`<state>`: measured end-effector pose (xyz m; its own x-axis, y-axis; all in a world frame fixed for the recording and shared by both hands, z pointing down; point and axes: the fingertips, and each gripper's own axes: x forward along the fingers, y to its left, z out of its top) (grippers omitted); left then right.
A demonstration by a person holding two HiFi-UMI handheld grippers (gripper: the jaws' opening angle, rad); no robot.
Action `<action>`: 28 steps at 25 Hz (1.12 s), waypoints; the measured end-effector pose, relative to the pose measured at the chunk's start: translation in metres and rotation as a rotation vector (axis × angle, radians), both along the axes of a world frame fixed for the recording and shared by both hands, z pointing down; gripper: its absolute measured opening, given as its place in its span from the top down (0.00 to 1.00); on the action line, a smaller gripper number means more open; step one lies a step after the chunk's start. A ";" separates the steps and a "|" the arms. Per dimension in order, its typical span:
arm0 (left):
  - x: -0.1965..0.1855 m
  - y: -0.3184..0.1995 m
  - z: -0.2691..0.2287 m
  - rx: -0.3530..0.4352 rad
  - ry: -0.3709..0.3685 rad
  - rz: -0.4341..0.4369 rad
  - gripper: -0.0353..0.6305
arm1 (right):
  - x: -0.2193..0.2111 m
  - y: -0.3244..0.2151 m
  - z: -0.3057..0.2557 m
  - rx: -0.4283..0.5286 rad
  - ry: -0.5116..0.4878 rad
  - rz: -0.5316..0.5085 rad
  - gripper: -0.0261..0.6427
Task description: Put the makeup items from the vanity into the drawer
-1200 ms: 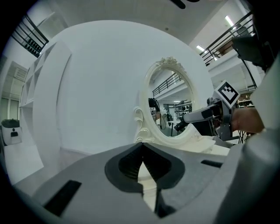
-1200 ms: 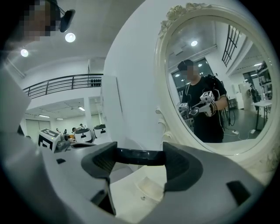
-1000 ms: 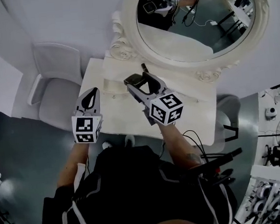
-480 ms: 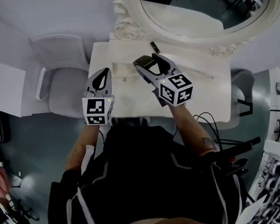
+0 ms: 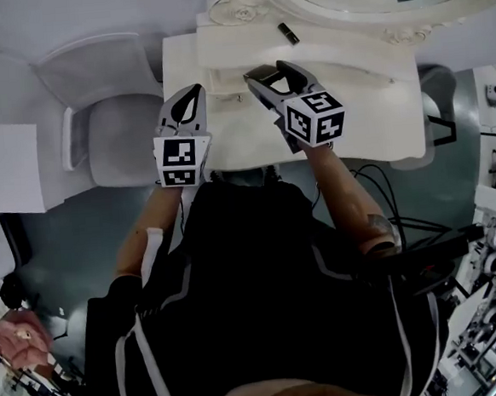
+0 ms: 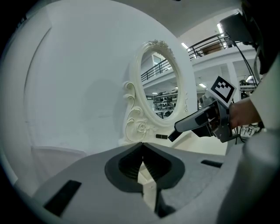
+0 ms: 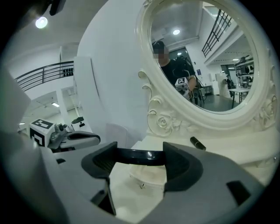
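Nudged farther over the vanity (image 5: 368,98) since a second ago. Pinching a flat black compact (image 7: 140,154) in the right gripper (image 5: 266,73); left gripper (image 5: 190,95) pressed together, empty. Left by the far mirror (image 5: 345,25): one black tube (image 5: 287,33). Drawer (image 7: 144,177) seemingly closed, nothing stowed yet.

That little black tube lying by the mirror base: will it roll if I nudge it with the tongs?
Probably: the small black cylindrical tube lies on its side on the smooth white vanity top, so a sideways nudge would likely roll it. It looks short, rigid and probably light. The right tongs grip a flat black case.
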<state>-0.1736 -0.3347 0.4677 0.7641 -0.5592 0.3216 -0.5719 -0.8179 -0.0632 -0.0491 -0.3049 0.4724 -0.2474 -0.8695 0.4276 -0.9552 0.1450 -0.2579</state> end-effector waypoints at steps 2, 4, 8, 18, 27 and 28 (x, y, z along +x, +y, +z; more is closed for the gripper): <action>-0.005 -0.006 0.011 -0.016 -0.004 0.012 0.94 | -0.003 -0.003 0.014 -0.023 0.003 0.031 0.46; -0.008 -0.011 0.022 -0.036 -0.011 0.031 0.94 | -0.006 -0.008 0.027 -0.041 0.004 0.059 0.46; -0.006 -0.015 0.042 -0.066 -0.017 0.091 0.94 | -0.011 -0.015 0.055 -0.084 0.010 0.119 0.46; 0.004 -0.027 0.078 -0.098 -0.045 0.203 0.94 | -0.007 -0.029 0.110 -0.198 0.055 0.210 0.46; -0.001 -0.036 0.091 -0.138 -0.042 0.230 0.94 | -0.006 -0.034 0.143 -0.337 0.150 0.252 0.46; -0.002 -0.037 0.092 -0.142 -0.041 0.229 0.94 | -0.006 -0.034 0.146 -0.353 0.159 0.258 0.46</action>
